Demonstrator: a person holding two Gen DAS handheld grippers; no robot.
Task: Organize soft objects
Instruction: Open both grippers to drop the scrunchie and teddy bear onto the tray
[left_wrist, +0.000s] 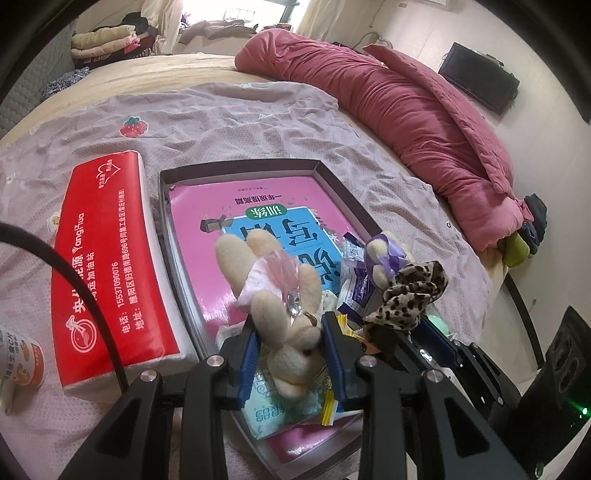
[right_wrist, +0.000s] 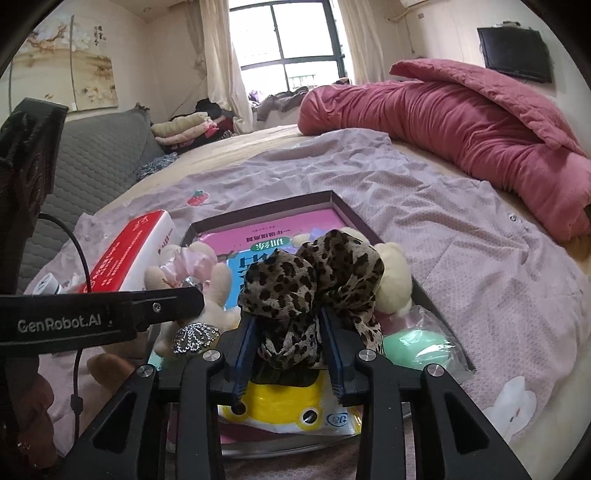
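My left gripper (left_wrist: 290, 328) is shut on a cream plush rabbit (left_wrist: 284, 314) with a pink dress, held head-down over the shallow box (left_wrist: 236, 166). My right gripper (right_wrist: 290, 328) is shut on a leopard-print scrunchie (right_wrist: 314, 280), also over the box; the scrunchie shows at the right in the left wrist view (left_wrist: 406, 295). The box holds a pink workbook (left_wrist: 207, 229), a cream teddy bear (right_wrist: 393, 280) with a purple bow, a green soft item in plastic (right_wrist: 417, 343), and snack and tissue packets (right_wrist: 280, 410). The rabbit also appears left of my right gripper (right_wrist: 214, 291).
A red-and-white tissue pack (left_wrist: 107, 258) lies left of the box on the lilac sheet (left_wrist: 258, 122). A small can (left_wrist: 22, 362) is at the far left. A rolled pink quilt (left_wrist: 424, 110) lies along the bed's far right. Folded clothes (right_wrist: 184, 129) are stacked at the back.
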